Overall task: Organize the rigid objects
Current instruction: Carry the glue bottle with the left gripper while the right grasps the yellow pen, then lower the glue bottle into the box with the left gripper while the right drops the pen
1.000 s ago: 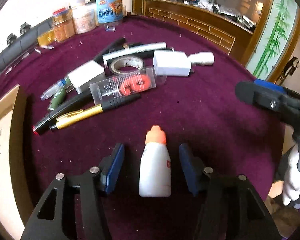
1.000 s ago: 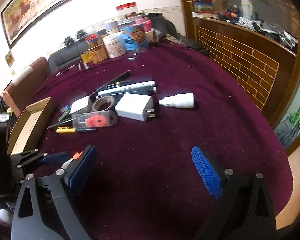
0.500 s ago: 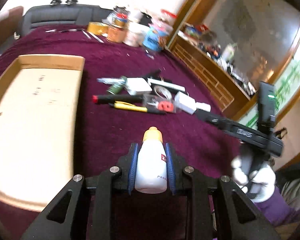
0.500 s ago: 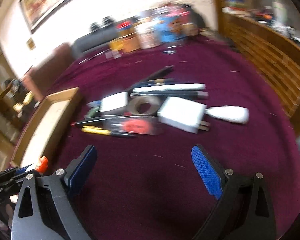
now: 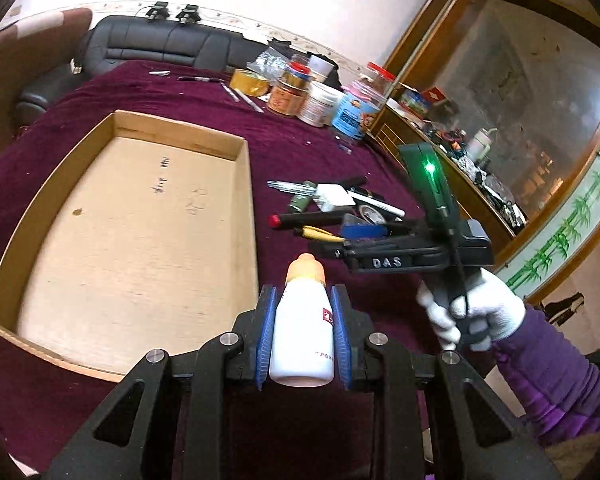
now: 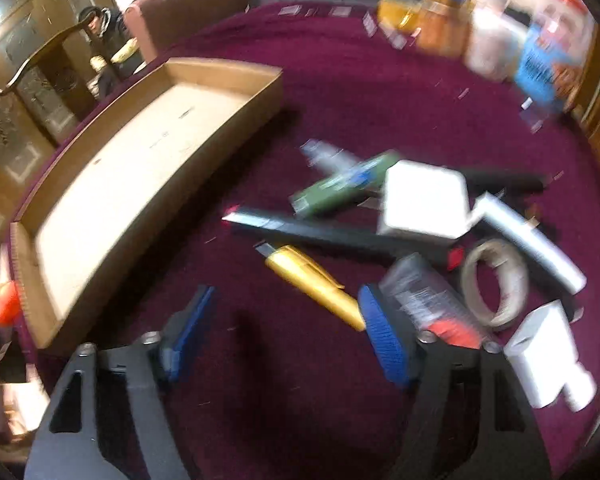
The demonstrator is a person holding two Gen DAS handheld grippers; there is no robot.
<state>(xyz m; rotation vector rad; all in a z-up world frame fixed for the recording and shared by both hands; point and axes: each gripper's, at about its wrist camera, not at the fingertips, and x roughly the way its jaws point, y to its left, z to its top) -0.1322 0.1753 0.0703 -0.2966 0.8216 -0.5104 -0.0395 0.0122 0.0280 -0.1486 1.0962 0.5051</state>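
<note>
Found barely a start made. Saw nothing yet inside the shallow brown cardboard tray [image 5: 247,200] on the left of the maroon velvet tablecloth [image 5: 300,148]: just a bare floor with a few pen marks.

Noted the left gripper [image 5: 303,320] clamped on a small white plastic bottle with an orange cap [image 5: 302,344], pads pressed to both its sides. Held that bottle off the cloth at the near edge, just right of the tray's near right corner and not over the tray. Judged it the first item on its way in, not yet delivered.

Saw the right gripper [image 6: 288,312] over the near left side of the clutter, jaws closing and gripping nothing. Made out the back end of a gold-yellow pen-shaped tool [image 6: 312,284] lying in the gap beside the right pad, unpinched; took that as the likely next pick, though blur left it unsure.

Counted the rest unsorted in a heap right of the tray:
- a long black marker with a red end [image 6: 320,230]
- a green tube [image 6: 340,188]
- a white cube charger [image 6: 424,204]
- a white cylindrical marker [image 6: 528,236]
- a beige ring of tape [image 6: 494,280]
- a clear plastic case with orange-red contents [image 6: 424,296]
- a white plug adapter [image 6: 540,360]

Left nearly everything to do.
</note>
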